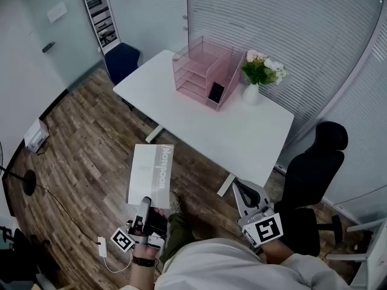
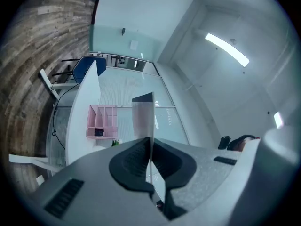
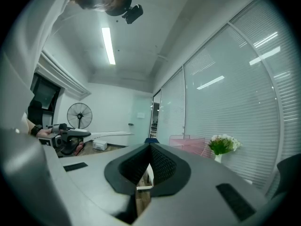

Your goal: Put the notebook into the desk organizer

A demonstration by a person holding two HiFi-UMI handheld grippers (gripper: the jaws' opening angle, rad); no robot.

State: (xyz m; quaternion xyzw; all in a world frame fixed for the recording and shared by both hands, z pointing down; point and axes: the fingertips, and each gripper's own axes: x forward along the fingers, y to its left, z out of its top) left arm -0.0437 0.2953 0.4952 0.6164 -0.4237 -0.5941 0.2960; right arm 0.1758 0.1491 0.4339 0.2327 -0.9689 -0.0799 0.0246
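Left tongs [image 1: 146,203]: closed on the lower edge of the notebook [image 1: 151,174]. The left gripper view shows the pads pressed on both sides of it, with the notebook seen edge-on.
Right tongs [image 1: 237,187]: closed, nothing between them. They are held low at the person's right, beside the black chair [image 1: 311,174].
Notebook: white, with grey lettering along one side. It stands out in front of the left tongs over the floor [image 1: 91,156], just short of the table's near edge and well apart from the organizer [image 1: 202,71].
Organizer: pink and see-through, with stacked trays and upright slots. It stands at the far end of the table [image 1: 242,132]. A small dark item sits in its near compartment.
Table: white, with bare surface between the organizer and the near edge.
Flowers [image 1: 263,68]: white and pink, in a white vase just beside the organizer.
Blue chair [image 1: 123,59]: beyond the table's far end.
Floor: wood planks, with a white cable across it near the left tongs.
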